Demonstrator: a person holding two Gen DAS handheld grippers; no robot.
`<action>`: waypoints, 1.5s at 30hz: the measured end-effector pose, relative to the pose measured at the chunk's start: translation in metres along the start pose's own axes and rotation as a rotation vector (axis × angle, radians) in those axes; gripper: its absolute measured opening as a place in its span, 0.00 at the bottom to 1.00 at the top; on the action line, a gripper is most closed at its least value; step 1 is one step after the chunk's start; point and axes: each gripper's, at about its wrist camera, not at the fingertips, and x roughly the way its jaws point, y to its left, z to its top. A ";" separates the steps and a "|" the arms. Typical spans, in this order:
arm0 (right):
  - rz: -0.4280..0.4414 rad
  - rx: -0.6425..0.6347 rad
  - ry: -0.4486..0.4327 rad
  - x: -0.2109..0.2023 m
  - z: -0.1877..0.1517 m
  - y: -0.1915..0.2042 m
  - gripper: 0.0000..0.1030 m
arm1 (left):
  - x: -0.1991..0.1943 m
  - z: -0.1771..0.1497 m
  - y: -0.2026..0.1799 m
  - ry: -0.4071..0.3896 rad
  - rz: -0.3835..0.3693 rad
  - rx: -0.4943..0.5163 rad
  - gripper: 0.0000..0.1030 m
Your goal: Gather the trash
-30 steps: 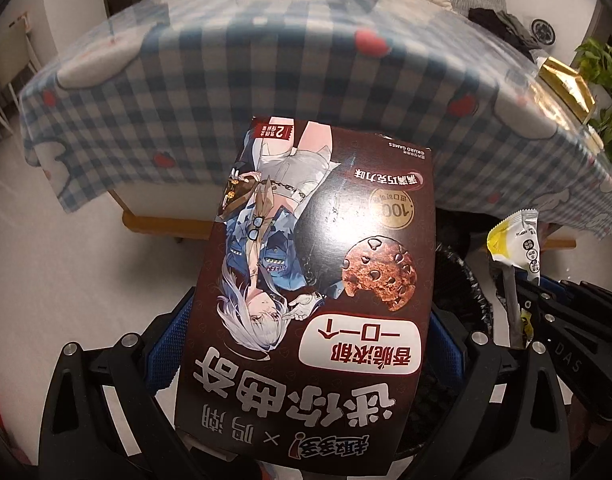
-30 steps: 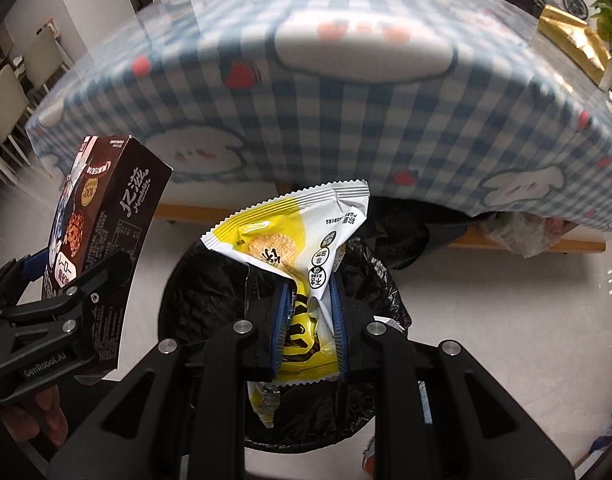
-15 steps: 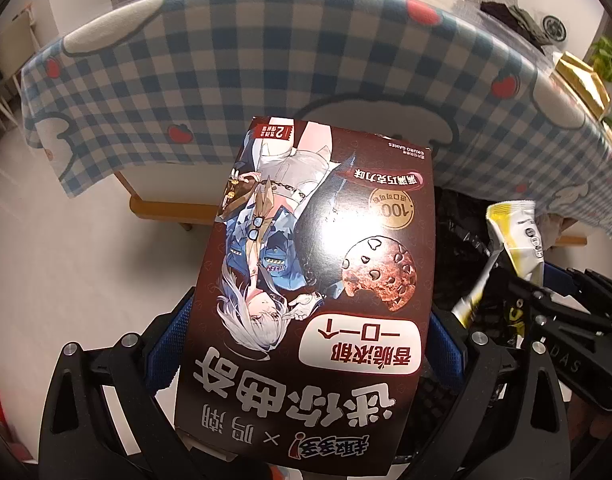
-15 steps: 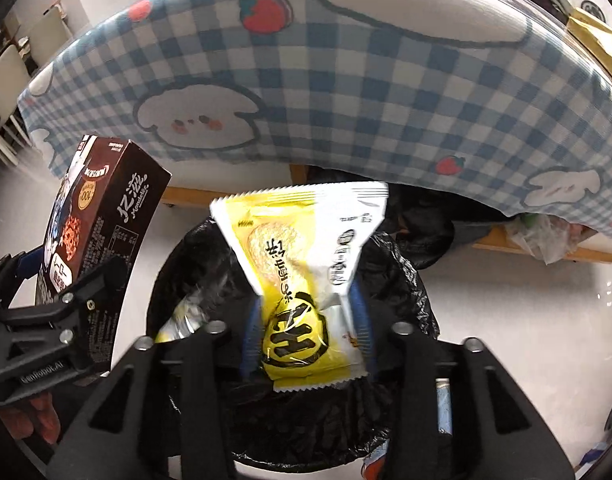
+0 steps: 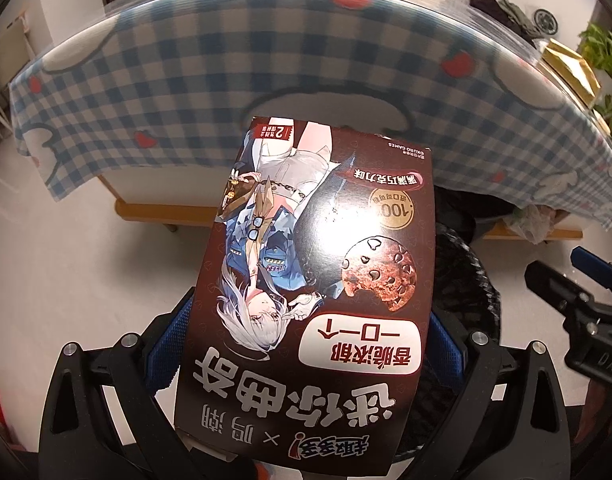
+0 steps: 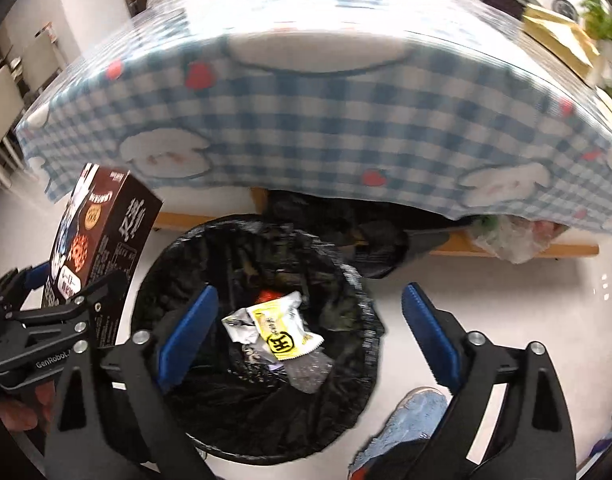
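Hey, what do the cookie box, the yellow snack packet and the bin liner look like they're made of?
Cookie box: seemingly glossy printed cardboard, with flat faces, crisp folded edges and a glare patch.
Yellow snack packet: likely thin plastic film, crinkled, with a crimped end seal.
Bin liner: thin black plastic, wrinkled and shiny, draped over the rim.
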 end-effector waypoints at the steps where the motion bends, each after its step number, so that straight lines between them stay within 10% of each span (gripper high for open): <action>1: -0.007 0.015 -0.004 -0.002 -0.001 -0.008 0.91 | 0.000 0.001 0.000 -0.001 -0.006 0.007 0.93; 22: -0.054 0.105 -0.024 -0.017 -0.015 -0.069 0.93 | -0.003 0.005 -0.022 -0.004 -0.019 0.126 0.94; 45: 0.012 0.030 -0.291 -0.189 -0.008 -0.005 0.93 | -0.203 0.015 0.023 -0.299 -0.034 0.093 0.94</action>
